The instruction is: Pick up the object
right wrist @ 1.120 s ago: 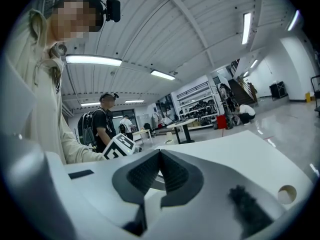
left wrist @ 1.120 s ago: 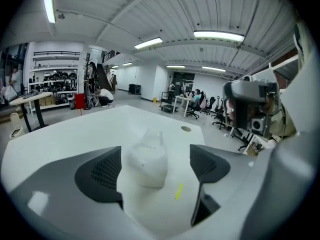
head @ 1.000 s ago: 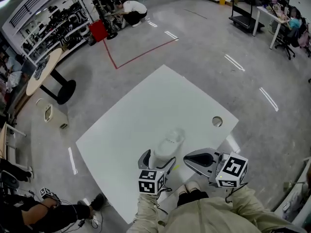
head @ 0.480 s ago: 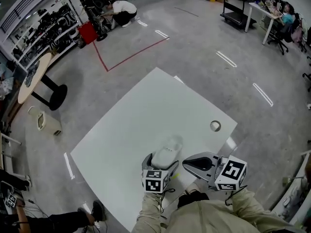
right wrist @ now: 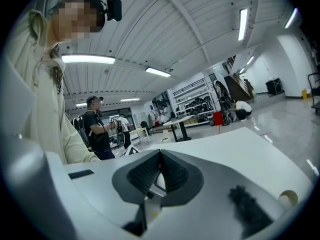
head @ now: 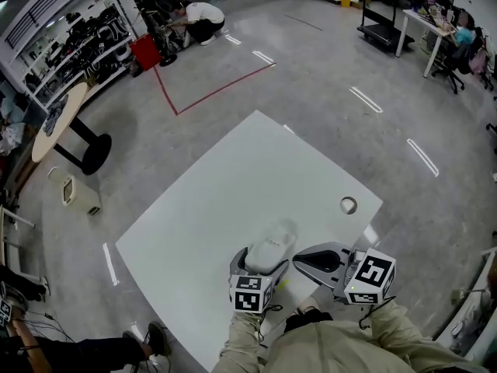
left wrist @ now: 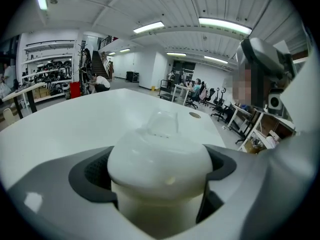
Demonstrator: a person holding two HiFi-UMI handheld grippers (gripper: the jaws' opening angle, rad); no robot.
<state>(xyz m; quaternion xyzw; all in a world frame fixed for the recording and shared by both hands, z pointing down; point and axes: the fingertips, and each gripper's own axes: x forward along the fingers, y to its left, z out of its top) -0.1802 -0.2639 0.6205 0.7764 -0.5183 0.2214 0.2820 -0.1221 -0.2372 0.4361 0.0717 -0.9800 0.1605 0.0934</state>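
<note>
A white baby bottle (head: 269, 252) with a clear cap lies on the white table (head: 233, 177), near its front edge. My left gripper (head: 262, 259) reaches around it, one jaw on each side of the bottle's wide collar. In the left gripper view the bottle (left wrist: 160, 156) fills the gap between the dark pads (left wrist: 92, 171), and the left gripper (left wrist: 160, 184) stands wide open, with no squeeze visible. To the right of the bottle my right gripper (head: 301, 262) hovers with its jaws together. Its pads (right wrist: 150, 174) meet in a line with nothing between them.
A round cable hole (head: 348, 205) sits in the table's right part. A round wooden table (head: 66, 119), a red bin (head: 145, 50), shelves and a crouching person (head: 200, 14) are at the far left. A person (right wrist: 97, 129) stands behind my right gripper.
My left gripper has slid forward from the bottle's base until its jaws stand on both sides of the bottle. The right gripper has barely moved.
</note>
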